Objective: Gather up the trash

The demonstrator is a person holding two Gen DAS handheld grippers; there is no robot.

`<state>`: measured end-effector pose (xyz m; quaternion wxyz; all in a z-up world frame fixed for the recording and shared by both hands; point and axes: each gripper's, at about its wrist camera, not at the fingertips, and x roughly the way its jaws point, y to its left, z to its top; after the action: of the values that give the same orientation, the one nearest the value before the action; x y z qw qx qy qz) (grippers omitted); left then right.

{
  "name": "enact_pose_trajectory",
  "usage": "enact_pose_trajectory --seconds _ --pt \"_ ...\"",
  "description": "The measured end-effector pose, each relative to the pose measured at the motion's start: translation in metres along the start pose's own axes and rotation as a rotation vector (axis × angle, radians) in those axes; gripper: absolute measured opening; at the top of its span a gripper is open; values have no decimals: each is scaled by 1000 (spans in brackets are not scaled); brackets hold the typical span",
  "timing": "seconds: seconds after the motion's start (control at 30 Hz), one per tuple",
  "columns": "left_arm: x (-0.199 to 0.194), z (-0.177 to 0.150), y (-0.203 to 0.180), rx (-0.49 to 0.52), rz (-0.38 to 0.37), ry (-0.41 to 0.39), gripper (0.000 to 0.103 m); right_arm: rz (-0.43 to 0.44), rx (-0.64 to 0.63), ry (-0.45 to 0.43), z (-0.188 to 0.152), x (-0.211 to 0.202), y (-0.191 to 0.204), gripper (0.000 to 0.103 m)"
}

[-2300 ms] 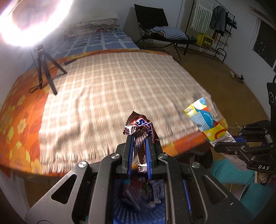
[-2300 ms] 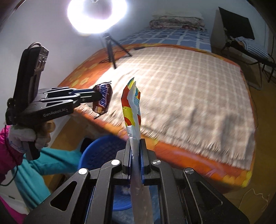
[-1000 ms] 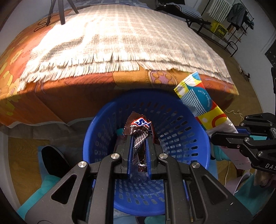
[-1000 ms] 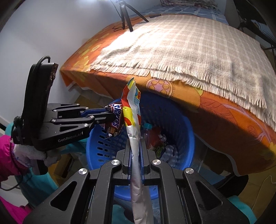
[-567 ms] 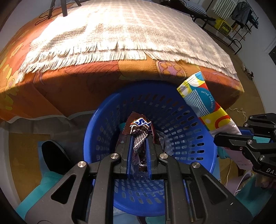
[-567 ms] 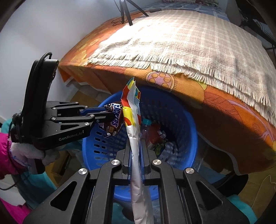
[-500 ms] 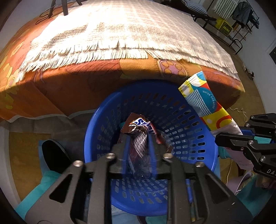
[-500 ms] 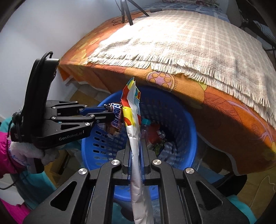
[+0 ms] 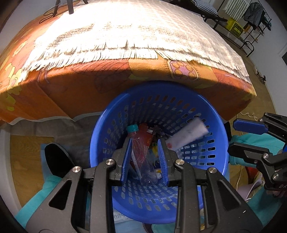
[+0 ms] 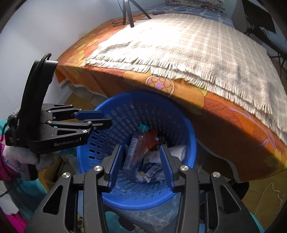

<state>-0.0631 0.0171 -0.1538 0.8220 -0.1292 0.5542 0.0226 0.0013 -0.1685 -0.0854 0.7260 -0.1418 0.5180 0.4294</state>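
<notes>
A blue perforated basket (image 9: 100,129) (image 10: 188,129) stands on the floor against the bed's edge and holds several pieces of trash. Among them is a clear bottle (image 9: 141,156) (image 10: 136,143) with a teal cap. My left gripper (image 9: 143,157) (image 10: 105,119) hangs open over the basket with nothing between its pads. My right gripper (image 10: 141,161) (image 9: 240,136) is over the basket's right rim, its jaws opening and empty. A long pale wrapper (image 9: 188,134), blurred, lies tilted against the inner wall. I cannot pick out the brown chocolate wrapper among the trash.
The bed (image 9: 89,86) with an orange flowered cover and a fringed checked blanket (image 10: 197,53) overhangs the basket. Tripod legs (image 10: 128,14) stand on it. A black shoe (image 9: 55,157) and teal trouser legs flank the basket. A gloved hand (image 10: 26,157) holds the left gripper.
Both grippers went from shut to open over the basket. The chocolate wrapper left the left jaws first. The colourful long wrapper then dropped from the right jaws into the basket.
</notes>
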Motion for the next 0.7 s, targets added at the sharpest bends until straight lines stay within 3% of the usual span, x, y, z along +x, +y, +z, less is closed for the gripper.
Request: enact_pose_trajectory --seconds 0.1,0.17,0.57,0.7 --pt "-2 0 1 -5 2 -3 33 -14 -4 0 -1 -1 0 42" --pt "-4 1 2 -6 4 -12 46 -23 -2 -1 0 -2 0 42" --pt "-18 10 -4 5 17 -53 48 -110 16 -81 6 -26 -6 54" --pt "-28 16 -8 10 20 -85 59 -148 30 -120 9 -38 -11 60"
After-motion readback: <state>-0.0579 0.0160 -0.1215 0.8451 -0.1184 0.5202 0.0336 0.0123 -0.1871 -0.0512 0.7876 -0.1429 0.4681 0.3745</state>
